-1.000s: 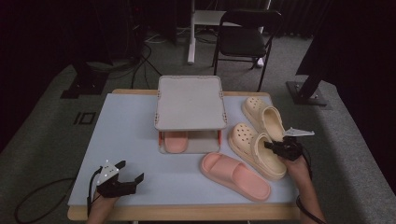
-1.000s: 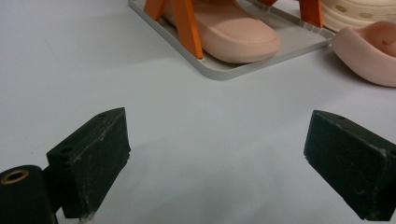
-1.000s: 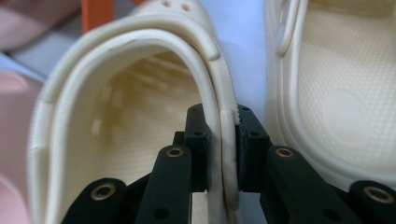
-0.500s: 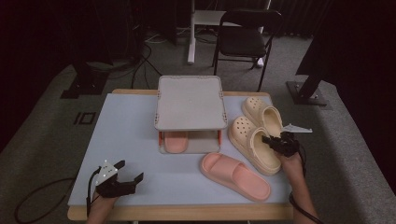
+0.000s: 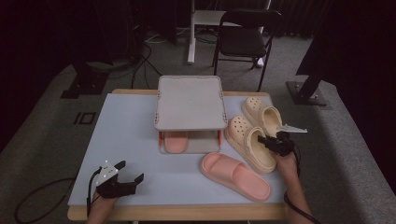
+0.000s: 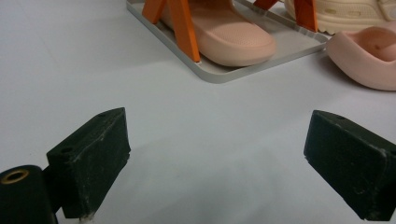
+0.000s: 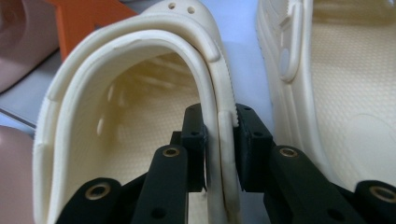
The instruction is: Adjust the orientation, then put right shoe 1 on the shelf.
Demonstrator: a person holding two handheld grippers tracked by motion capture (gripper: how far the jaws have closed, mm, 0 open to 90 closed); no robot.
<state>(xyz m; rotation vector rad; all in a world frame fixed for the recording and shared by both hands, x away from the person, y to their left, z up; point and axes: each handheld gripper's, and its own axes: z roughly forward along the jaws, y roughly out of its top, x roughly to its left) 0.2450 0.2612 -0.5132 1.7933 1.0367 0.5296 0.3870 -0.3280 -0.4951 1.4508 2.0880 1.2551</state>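
Note:
Two cream clogs lie at the table's right; the nearer cream clog (image 5: 248, 142) has its side wall (image 7: 219, 116) pinched between the jaws of my right gripper (image 5: 271, 142), which is shut on it. The second cream clog (image 5: 261, 113) lies just beyond it (image 7: 336, 70). A pink slide (image 5: 235, 175) rests on the table in front. Another pink slide (image 5: 175, 141) sits on the lower level of a grey two-tier rack (image 5: 189, 101) with orange legs (image 6: 182, 25). My left gripper (image 5: 122, 179) hovers open near the front left edge, nothing between its jaws (image 6: 219, 158).
The white table (image 5: 126, 135) has free room across its left half. A black chair (image 5: 245, 42) and stand bases stand on the carpet beyond the far edge. A cable trails from my left gripper off the table's front.
My right gripper has pulled the nearer cream clog slightly up and toward the far side. The left gripper has stayed still.

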